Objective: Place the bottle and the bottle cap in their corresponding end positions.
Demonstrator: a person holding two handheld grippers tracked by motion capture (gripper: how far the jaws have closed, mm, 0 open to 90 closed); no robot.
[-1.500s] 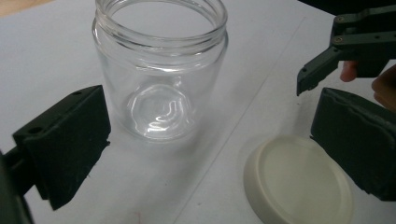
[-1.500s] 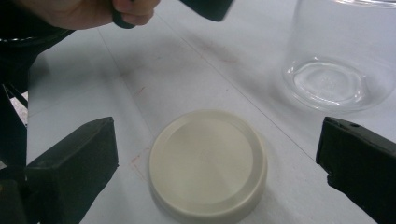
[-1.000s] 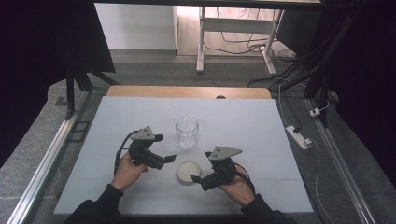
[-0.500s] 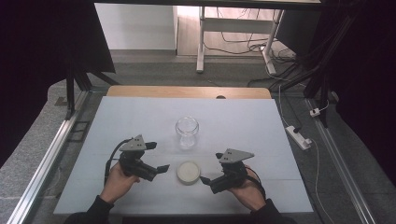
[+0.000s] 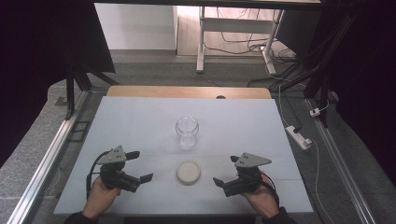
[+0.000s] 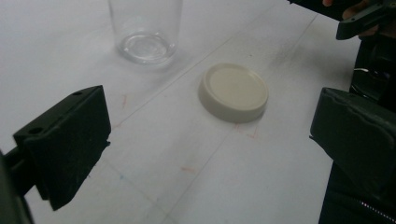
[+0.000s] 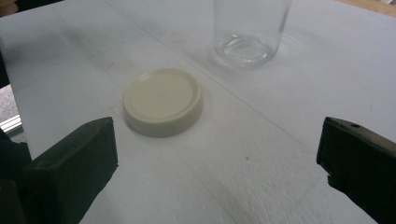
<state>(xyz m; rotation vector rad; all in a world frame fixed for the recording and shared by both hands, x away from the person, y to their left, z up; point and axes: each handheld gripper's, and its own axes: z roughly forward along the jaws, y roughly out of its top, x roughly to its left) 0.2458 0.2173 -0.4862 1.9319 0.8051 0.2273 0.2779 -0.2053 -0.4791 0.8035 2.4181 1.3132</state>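
Observation:
A clear empty glass jar stands upright mid-table, without a lid. Its cream round lid lies flat on the white table, a little nearer to me than the jar. My left gripper is held to the lid's left, open and empty. To the lid's right is my right gripper, also open and empty. In the left gripper view the lid and jar base lie ahead of the spread jaws of the left gripper. The right gripper view has the lid and jar beyond the right gripper.
A wooden strip runs along the table's far edge. Aluminium rails border the left side. On the floor to the right lies a white power strip. The other hand's gripper is at the top right of the left gripper view.
Both grippers have drawn back from the lid toward the table's near edge, the left one outward to the left, the right one to the right. Lid and jar have not moved.

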